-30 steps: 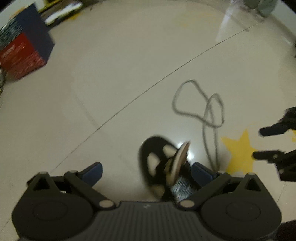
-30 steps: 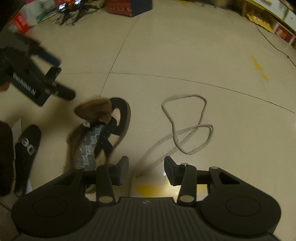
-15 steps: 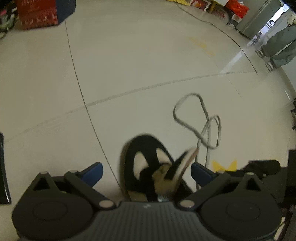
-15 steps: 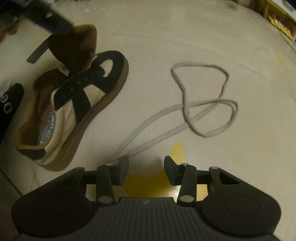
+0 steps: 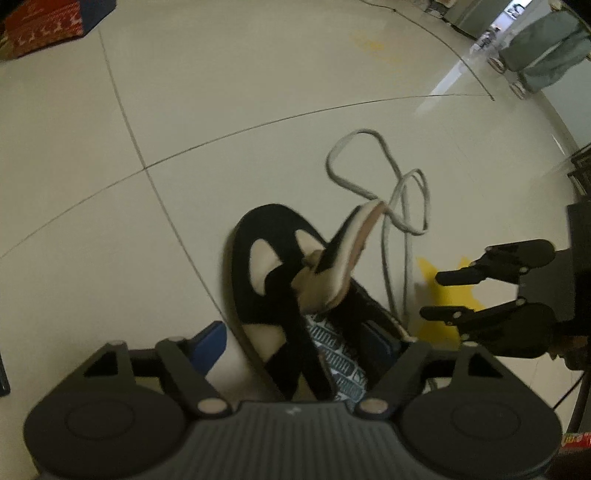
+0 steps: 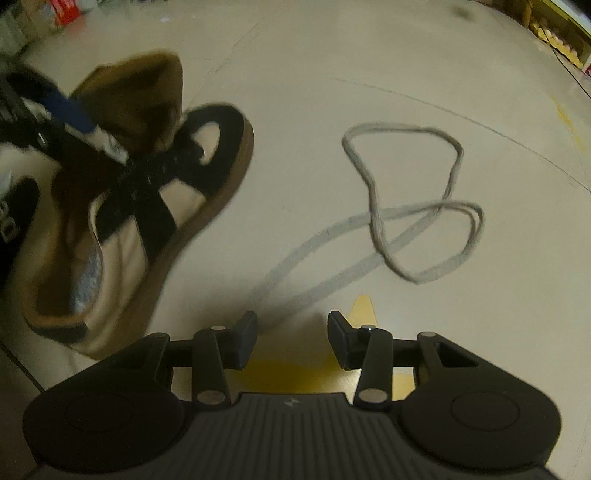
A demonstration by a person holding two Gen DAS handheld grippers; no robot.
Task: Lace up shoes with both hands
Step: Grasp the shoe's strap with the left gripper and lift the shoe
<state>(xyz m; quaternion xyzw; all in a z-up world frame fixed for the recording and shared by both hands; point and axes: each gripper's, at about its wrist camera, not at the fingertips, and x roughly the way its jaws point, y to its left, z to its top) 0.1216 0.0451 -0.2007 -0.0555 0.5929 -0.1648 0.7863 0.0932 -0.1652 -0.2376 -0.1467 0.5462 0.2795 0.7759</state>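
A black and cream shoe (image 5: 266,266) with a brown sole lies on the floor, its tongue (image 5: 347,251) turned up. My left gripper (image 5: 295,343) straddles the shoe's rear part. Its jaws are closing; the right blue pad (image 5: 380,339) is at the shoe's side, while a strip of floor shows beside the left pad (image 5: 210,343). A loose grey lace (image 6: 406,206) lies in loops to the right of the shoe (image 6: 155,206). My right gripper (image 6: 291,339) hangs open low over the floor, with the lace's ends just ahead of its left finger. The right gripper (image 5: 432,295) also shows in the left wrist view.
A yellow star sticker (image 5: 447,291) marks the floor under my right gripper. A black slipper (image 6: 14,218) lies left of the shoe. A red patterned box (image 5: 40,29) stands far back left, and a person's legs (image 5: 543,48) stand at the far right.
Both grippers have sunk toward the floor. The left jaws have narrowed around the shoe. The right gripper has come close over the lace's ends, its jaws unchanged.
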